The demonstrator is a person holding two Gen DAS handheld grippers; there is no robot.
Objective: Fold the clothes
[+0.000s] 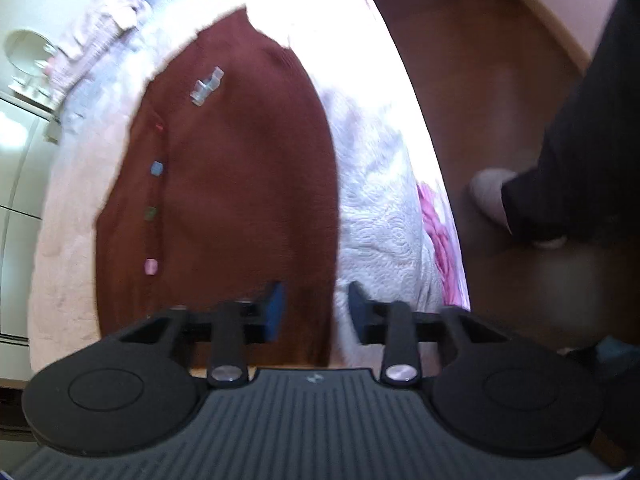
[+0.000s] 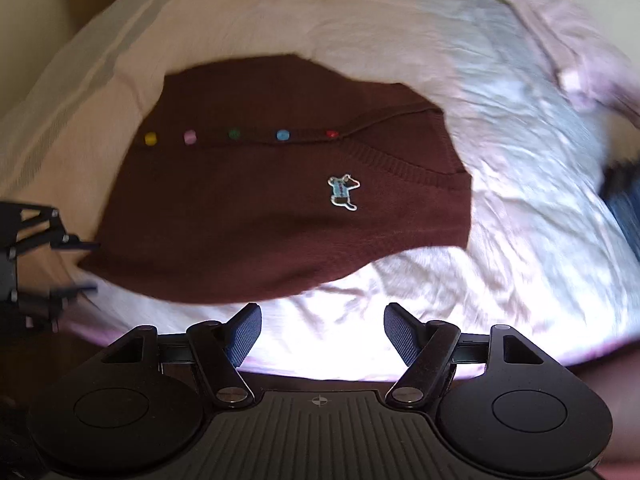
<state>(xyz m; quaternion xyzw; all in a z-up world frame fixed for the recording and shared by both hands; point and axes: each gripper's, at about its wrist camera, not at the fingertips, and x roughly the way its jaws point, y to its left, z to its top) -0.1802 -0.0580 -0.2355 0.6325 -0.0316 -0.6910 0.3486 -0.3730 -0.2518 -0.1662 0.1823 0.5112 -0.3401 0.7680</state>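
Observation:
A dark red-brown knitted cardigan (image 2: 272,208) with a row of coloured buttons (image 2: 236,135) and a small blue animal patch (image 2: 343,192) lies folded flat on the bed. It also shows in the left wrist view (image 1: 232,184). My left gripper (image 1: 316,312) is open, its fingers straddling the cardigan's near right edge just above the cloth, holding nothing. It also shows at the left edge of the right wrist view (image 2: 80,266). My right gripper (image 2: 322,336) is open and empty over the bedspread, just short of the cardigan's near edge.
The bed has a white and pale pink quilted cover (image 2: 520,184). A pink garment (image 2: 580,60) lies at its far right. In the left wrist view a brown wooden floor (image 1: 480,120), my black-trousered leg (image 1: 580,140) and a slipper (image 1: 492,192) stand right of the bed.

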